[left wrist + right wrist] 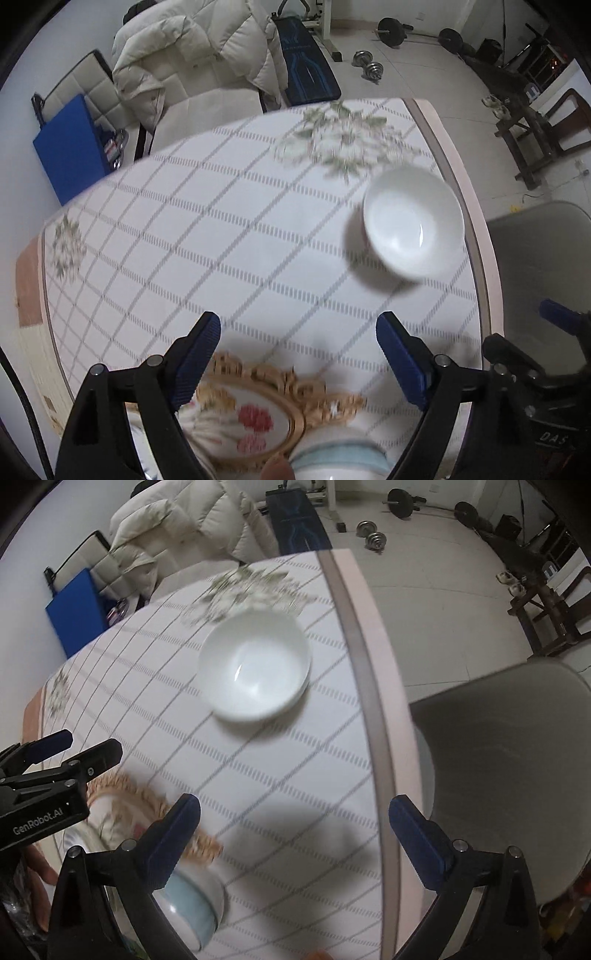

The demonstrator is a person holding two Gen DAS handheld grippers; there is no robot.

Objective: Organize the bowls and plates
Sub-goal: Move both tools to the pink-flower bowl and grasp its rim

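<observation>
Item 1: plain white round ceramic bowl (413, 225), upright, standing on the table toward its right edge. It sits at about 2 o'clock in the left wrist view and at about 11 o'clock, near centre, in the right wrist view (255, 666). Nothing touches it; both grippers are well apart from it.

Item 2: cream plate with an ornate gold scalloped rim and red flower print (258, 410), flat on the table at 6 o'clock of the left view, partly under the left gripper's fingers; blurred.

Item 3: white bowl with a pale blue band (194, 910), at 7 o'clock of the right view, just beside the gold-rimmed plate (147, 812). Whether it touches the plate cannot be told.

Item 4: left gripper (297, 356), black frame with blue pads, jaws spread wide, holding nothing, above the plate's far edge.

Item 5: right gripper (293, 836), same build, jaws spread wide, holding nothing, above the tablecloth near the table's right edge.

Item 6: white tablecloth with grey grid lines and green floral prints (221, 240), covering the table.

Item 7: grey chair seat (498, 757), beside the table at 3 o'clock.

Item 8: dumbbells (367, 64) on the tiled floor, 12 o'clock.
</observation>
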